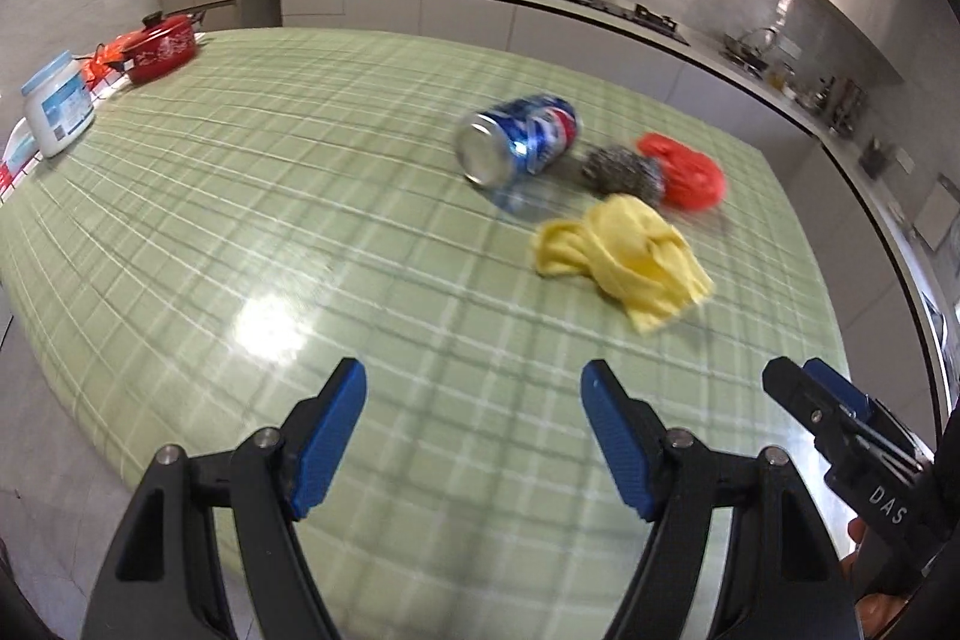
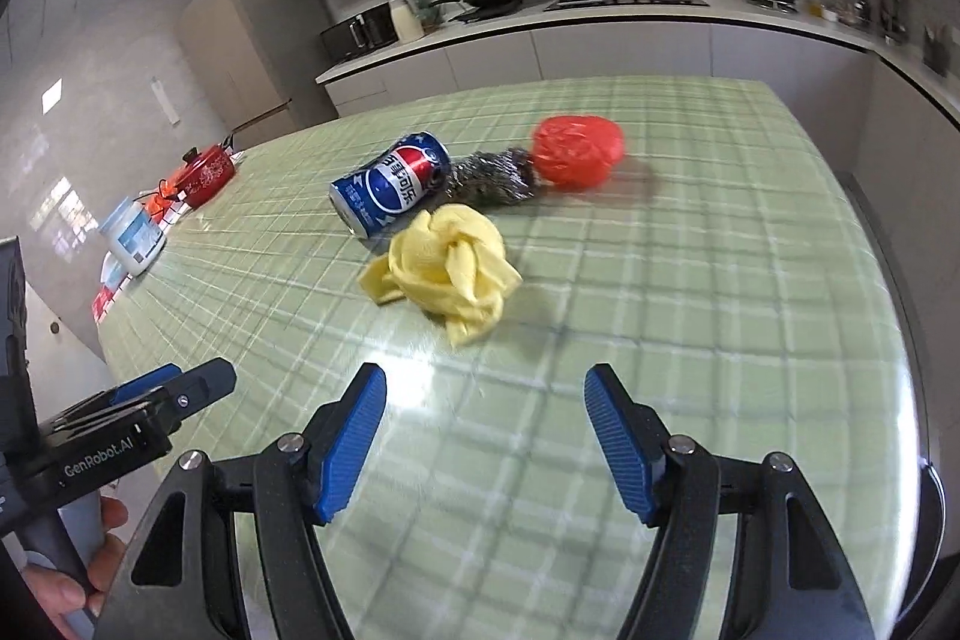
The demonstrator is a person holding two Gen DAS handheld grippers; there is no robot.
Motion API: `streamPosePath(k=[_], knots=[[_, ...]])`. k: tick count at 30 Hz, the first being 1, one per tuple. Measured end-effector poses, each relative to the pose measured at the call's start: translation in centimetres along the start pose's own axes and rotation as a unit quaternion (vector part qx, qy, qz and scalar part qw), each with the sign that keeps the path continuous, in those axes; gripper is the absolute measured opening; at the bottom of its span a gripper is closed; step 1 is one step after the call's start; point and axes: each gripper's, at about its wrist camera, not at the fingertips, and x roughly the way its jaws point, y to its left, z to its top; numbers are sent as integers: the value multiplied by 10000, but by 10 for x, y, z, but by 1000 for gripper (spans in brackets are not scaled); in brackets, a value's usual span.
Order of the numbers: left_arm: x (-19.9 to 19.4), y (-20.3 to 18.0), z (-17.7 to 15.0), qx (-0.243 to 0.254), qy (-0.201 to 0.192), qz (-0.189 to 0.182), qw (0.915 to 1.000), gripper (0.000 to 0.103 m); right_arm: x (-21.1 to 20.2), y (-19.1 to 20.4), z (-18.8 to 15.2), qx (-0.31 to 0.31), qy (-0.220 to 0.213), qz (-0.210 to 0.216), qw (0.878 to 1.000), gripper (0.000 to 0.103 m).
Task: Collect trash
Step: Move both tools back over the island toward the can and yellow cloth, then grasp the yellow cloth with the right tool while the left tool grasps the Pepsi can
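Both tools, left tool (image 1: 474, 436) and right tool (image 2: 486, 439), jaws apart, empty; Pepsi can (image 2: 390, 187) lies sideways on glossy worktop (image 2: 690, 340); likely rolls if nudged.

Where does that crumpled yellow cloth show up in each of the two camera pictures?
Left wrist view: yellow cloth lies right of centre, nearer the camera than the cola can.
Right wrist view: yellow cloth lies just left of centre, below the cola can.
Shared landmark: steel scourer beside the can.
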Motion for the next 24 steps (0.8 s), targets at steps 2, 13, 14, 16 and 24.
streamPosePath(k=[2,13,14,16,24], knots=[[8,5,10,-21,-22,136,9999,75,14,0,8,-30,45,53,10000,71],[47,16,58,5,60,382,9993,75,86,1,36,26,456,21,9990,71],[51,16,61,45,89,366,9993,75,90,2,37,27,471,-22,9989,71],[58,18,67,115,135,309,9994,75,97,4,39,59,493,-124,9987,71],[89,33,89,636,354,-85,9973,75,105,22,50,589,275,-438,9969,77]])
